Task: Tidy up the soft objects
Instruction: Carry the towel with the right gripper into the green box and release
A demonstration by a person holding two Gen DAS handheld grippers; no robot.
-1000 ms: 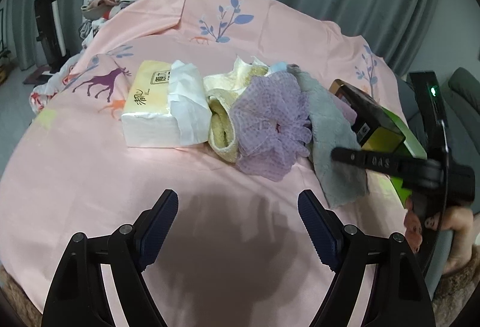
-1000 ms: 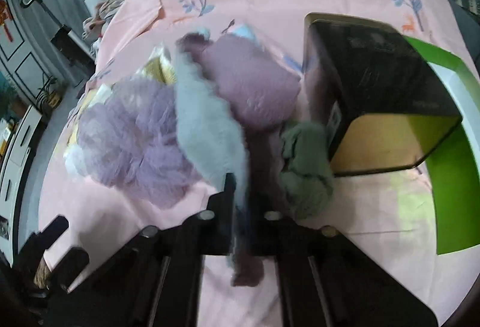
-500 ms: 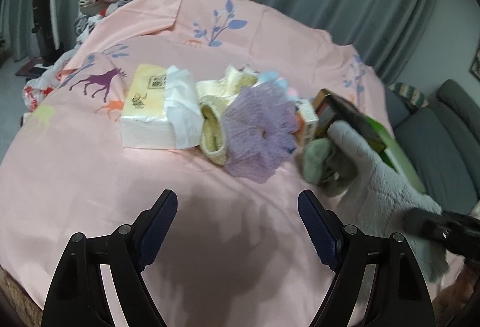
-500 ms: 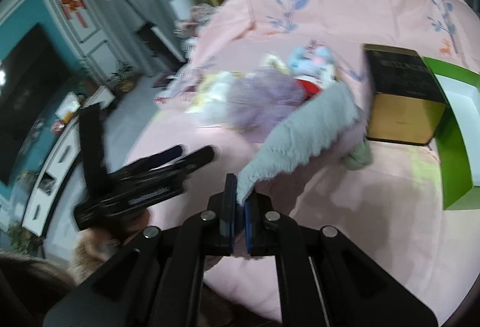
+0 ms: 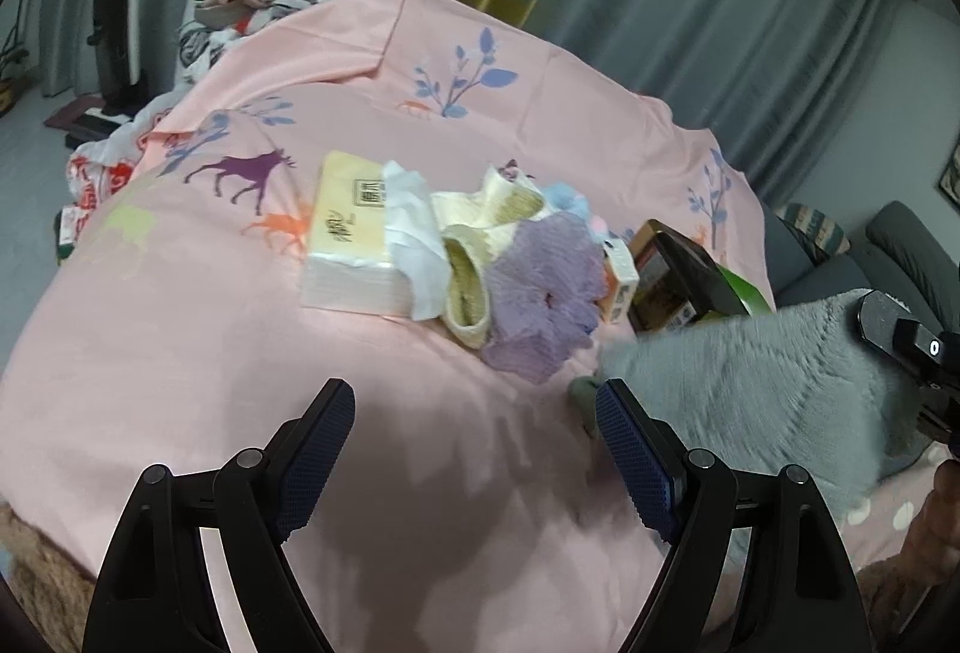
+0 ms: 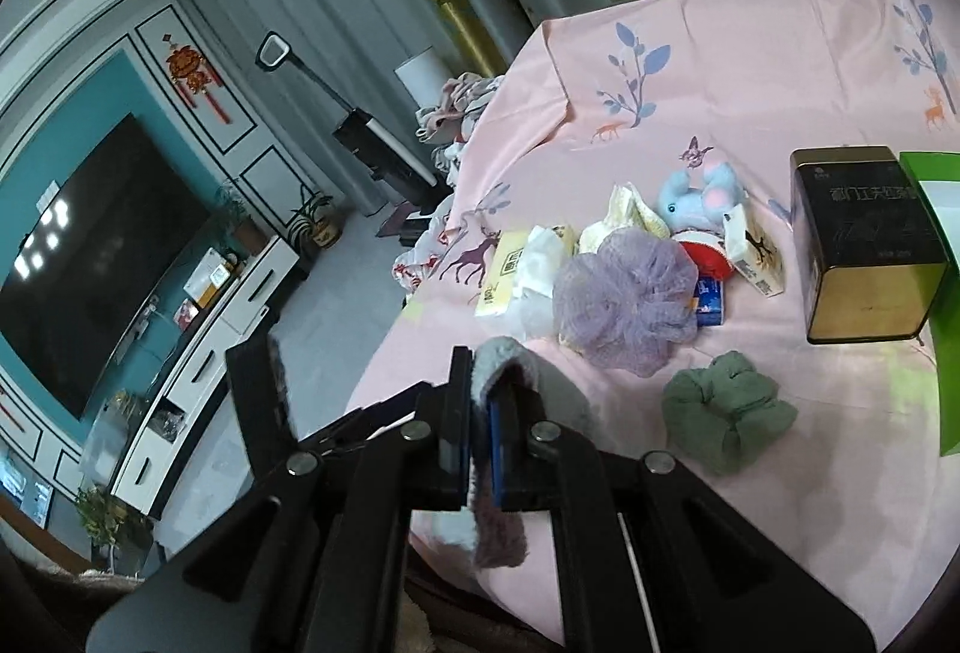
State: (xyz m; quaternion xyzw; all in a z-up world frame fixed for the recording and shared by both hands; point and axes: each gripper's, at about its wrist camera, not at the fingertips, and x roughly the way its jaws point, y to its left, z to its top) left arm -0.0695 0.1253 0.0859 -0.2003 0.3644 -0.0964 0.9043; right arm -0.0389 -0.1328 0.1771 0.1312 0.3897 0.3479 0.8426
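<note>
The right claw point(image 6: 477, 431) is clamped tight on a fluffy grey cloth point(image 5: 774, 383), which hangs off the pink-sheeted table point(image 5: 180, 353) at its near right edge. The left claw point(image 5: 474, 449) gapes empty above the sheet. Behind sit a purple bath pouf point(image 6: 624, 302), a tissue pack point(image 5: 351, 239) and what looks like a balled green cloth point(image 6: 729, 410).

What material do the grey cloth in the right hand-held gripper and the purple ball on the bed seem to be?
Grey cloth: probably plush fleece or microfibre, matte; its surface shows a fuzzy, brushed pile. Purple ball: likely gathered nylon mesh, like a bath sponge; fine netting bunched into ruffles, slightly translucent.
</note>
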